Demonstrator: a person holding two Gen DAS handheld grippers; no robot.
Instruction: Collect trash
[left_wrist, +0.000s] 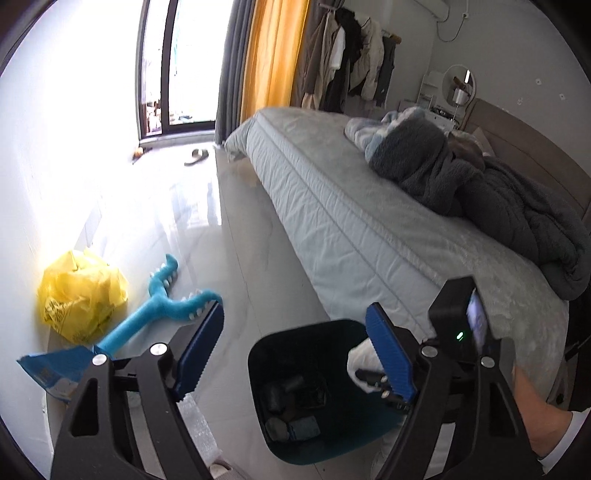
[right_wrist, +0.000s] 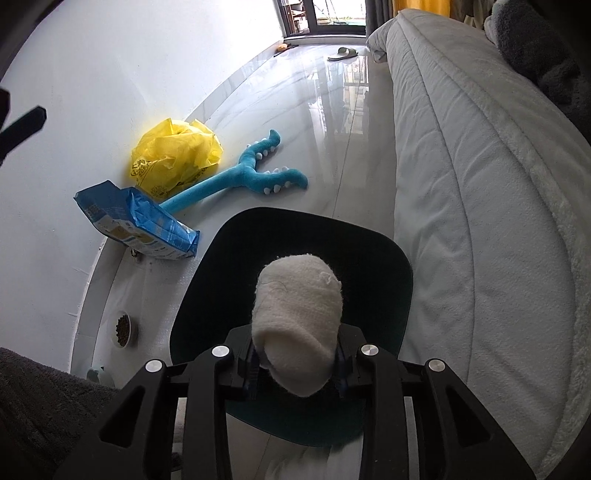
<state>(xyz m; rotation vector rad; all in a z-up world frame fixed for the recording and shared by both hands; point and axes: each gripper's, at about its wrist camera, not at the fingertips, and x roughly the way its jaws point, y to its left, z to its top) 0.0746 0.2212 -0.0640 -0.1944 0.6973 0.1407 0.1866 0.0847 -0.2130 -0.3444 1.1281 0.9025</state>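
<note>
My right gripper (right_wrist: 299, 363) is shut on a white rolled cloth wad (right_wrist: 299, 317) and holds it right above the open dark bin (right_wrist: 229, 258). In the left wrist view the bin (left_wrist: 266, 354) stands on the floor beside the bed, with dark items and a blue one inside, and the white wad (left_wrist: 360, 354) shows at its right rim with the right gripper (left_wrist: 373, 380). My left gripper (left_wrist: 291, 350) is open and empty, above the bin. A crumpled yellow plastic bag (right_wrist: 175, 155) and a blue packet (right_wrist: 136, 221) lie by the wall.
A blue plush toy (right_wrist: 255, 170) lies on the glossy floor between bag and bin. A pet food bowl (right_wrist: 123, 328) sits by the wall. The bed (right_wrist: 480, 184) runs along the right, with dark blankets (left_wrist: 480, 192). A slipper (right_wrist: 341, 53) lies near the balcony door.
</note>
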